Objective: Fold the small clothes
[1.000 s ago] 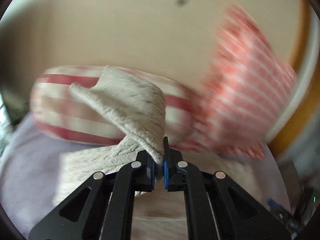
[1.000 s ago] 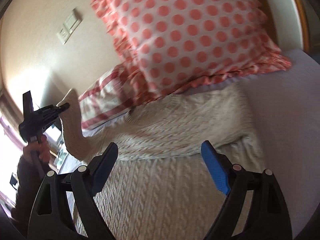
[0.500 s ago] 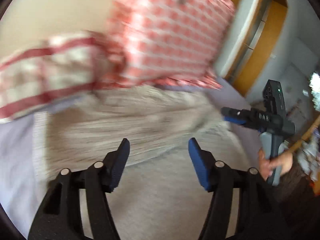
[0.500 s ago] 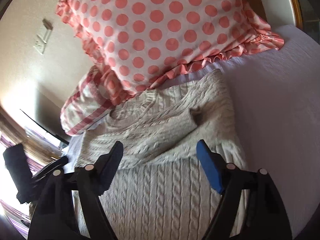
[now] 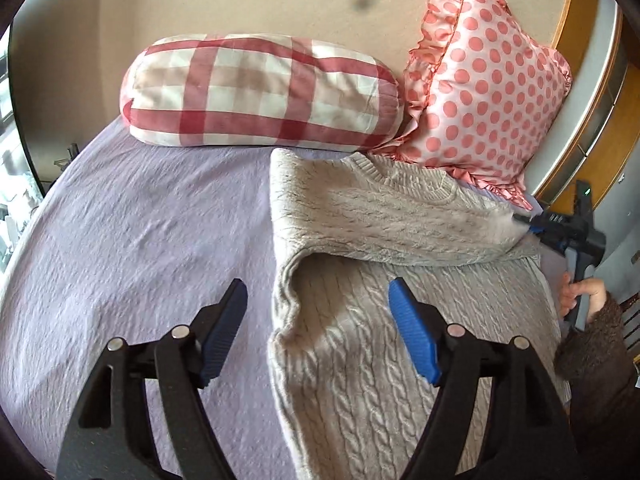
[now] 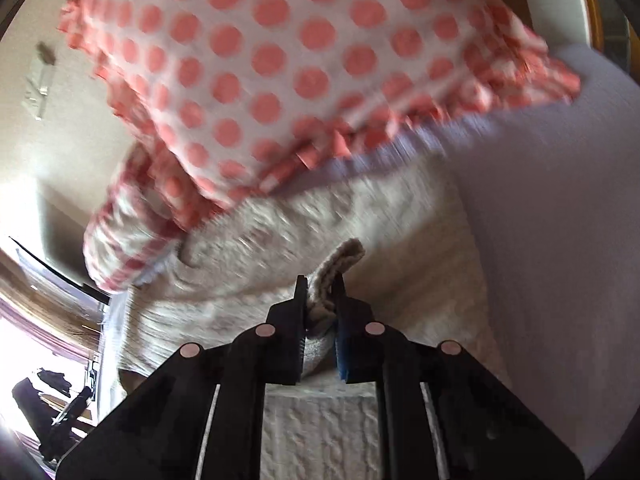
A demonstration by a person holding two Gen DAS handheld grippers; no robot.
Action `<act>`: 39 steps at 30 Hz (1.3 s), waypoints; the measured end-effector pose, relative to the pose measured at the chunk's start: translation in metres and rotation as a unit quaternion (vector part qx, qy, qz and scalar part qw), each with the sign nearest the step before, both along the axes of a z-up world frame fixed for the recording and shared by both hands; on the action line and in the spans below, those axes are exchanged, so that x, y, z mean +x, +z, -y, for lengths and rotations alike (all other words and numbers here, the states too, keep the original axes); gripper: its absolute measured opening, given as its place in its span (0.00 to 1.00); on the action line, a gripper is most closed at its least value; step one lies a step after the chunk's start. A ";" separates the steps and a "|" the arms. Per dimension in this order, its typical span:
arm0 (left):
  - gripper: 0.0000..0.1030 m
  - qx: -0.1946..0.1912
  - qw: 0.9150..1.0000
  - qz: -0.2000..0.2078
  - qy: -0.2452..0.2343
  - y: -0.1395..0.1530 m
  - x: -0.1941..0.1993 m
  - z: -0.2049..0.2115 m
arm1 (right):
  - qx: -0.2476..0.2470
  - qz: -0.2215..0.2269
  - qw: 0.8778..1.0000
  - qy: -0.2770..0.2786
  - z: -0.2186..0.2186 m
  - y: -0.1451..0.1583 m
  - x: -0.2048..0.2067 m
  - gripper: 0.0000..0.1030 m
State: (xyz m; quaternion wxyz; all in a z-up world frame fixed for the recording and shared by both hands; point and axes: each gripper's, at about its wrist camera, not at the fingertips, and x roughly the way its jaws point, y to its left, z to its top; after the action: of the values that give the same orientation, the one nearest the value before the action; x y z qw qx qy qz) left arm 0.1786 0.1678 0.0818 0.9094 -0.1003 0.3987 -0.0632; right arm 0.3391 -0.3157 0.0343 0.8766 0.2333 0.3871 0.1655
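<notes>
A cream cable-knit sweater (image 5: 360, 320) lies on the lilac bedspread (image 5: 140, 240), its left sleeve folded across the chest toward the right. My left gripper (image 5: 318, 328) is open and empty, hovering over the sweater's left edge. My right gripper (image 6: 320, 300) is shut on the cuff of the sweater's sleeve (image 6: 340, 256); it also shows in the left wrist view (image 5: 532, 226) at the sweater's right side, pinching that sleeve end. The right wrist view is blurred.
A red-checked bolster pillow (image 5: 256, 92) and a pink polka-dot pillow (image 5: 484, 92) lean on the wall at the head of the bed; the polka-dot one (image 6: 300, 60) touches the sweater's collar. The bed edge lies to the right.
My left gripper let go of the sleeve and opened, then drew back. My right gripper moved down to the sleeve end and shut on its cuff.
</notes>
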 end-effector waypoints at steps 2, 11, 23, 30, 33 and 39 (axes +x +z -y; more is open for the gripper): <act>0.71 -0.001 1.000 0.003 -0.012 0.000 0.002 0.007 | -0.032 0.036 0.999 -0.011 -0.004 0.022 -0.007 0.15; 0.74 0.015 0.999 0.003 -0.031 -0.006 0.003 0.019 | -0.079 0.004 0.996 -0.030 0.009 0.006 -0.008 0.72; 0.79 0.010 1.000 -0.004 -0.025 -0.009 -0.002 0.015 | -0.014 -0.031 0.997 0.075 0.000 -0.021 -0.019 0.49; 0.80 0.014 0.999 -0.007 -0.029 -0.011 -0.003 0.018 | 0.037 -0.005 0.996 0.075 0.023 -0.003 -0.047 0.49; 0.80 0.013 0.999 -0.012 -0.028 -0.013 -0.003 0.019 | -0.018 -0.012 0.999 0.041 0.026 -0.005 -0.037 0.49; 0.82 0.019 0.999 -0.014 -0.027 -0.013 -0.007 0.018 | -0.062 -0.030 0.997 0.035 0.015 -0.019 0.002 0.46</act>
State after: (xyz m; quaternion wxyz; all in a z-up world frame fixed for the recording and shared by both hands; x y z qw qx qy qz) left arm 0.1716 0.1498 0.0693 0.9036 -0.0733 0.4147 -0.0788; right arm 0.3408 -0.3303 0.0155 0.8711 0.1700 0.4304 0.1646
